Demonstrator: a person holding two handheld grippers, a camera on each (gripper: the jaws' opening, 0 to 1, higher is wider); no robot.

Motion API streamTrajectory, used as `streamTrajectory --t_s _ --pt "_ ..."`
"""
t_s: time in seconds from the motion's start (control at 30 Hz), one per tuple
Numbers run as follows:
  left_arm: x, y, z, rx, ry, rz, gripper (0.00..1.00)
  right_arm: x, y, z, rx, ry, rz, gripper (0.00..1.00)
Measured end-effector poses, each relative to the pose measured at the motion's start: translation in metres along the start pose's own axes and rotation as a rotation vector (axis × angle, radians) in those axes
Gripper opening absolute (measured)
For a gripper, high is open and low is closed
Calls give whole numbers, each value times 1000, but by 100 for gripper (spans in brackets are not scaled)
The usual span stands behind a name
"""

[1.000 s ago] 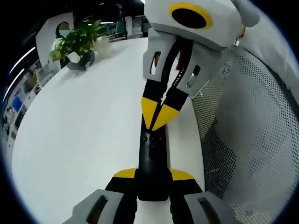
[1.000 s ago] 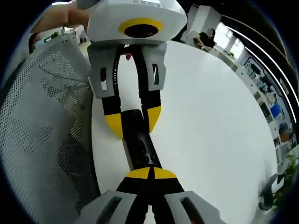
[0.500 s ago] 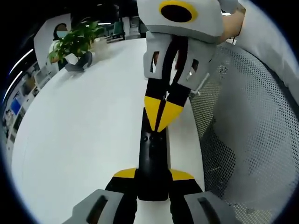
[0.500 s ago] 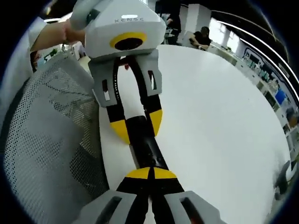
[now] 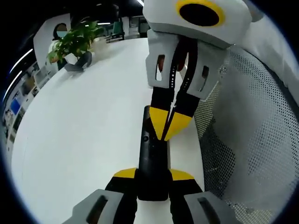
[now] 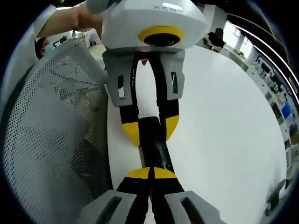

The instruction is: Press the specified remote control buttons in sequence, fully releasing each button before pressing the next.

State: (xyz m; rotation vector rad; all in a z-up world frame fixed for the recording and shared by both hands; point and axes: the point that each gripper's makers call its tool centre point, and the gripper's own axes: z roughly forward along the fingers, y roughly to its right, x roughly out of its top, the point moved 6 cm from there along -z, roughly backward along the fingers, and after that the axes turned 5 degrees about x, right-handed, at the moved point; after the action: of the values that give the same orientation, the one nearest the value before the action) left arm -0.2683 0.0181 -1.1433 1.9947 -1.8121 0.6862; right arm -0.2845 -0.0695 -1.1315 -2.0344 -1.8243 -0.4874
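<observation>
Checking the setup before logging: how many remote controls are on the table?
1. The black remote lies on the white table near its edge, held at one end by the left gripper, with the right gripper's shut fingers over it.

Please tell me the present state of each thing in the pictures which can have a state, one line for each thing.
Remote control: lying on the white table, clamped at one end by the left gripper.
Left gripper: shut on the remote control.
Right gripper: jaws shut, tips over the remote's button face; contact cannot be told.
Potted plant: upright at the table's far edge.
Mesh chair: beside the table, unoccupied.
</observation>
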Motion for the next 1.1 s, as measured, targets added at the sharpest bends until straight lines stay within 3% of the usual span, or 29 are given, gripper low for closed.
streamTrajectory --t_s 0.1,0.2,0.4,0.53,0.63,0.77,1.1 --pt "0 0 0 0 -4 1 24 2 0 2 54 -47 -23 0" --pt "1 0 0 0 -11 4 24 2 2 2 63 -49 -8 0" --pt "0 0 0 1 -4 1 24 -4 3 -1 88 86 136 0" --pt "0 0 0 1 0 2 24 -5 3 -3 77 95 121 0" --pt "0 0 0 1 1 1 24 -5 10 -6 2 73 65 0" --pt "0 1 0 1 0 1 24 -2 11 -4 39 74 89 0" --pt "0 0 -1 -3 3 11 24 2 14 -2 55 12 28 0"
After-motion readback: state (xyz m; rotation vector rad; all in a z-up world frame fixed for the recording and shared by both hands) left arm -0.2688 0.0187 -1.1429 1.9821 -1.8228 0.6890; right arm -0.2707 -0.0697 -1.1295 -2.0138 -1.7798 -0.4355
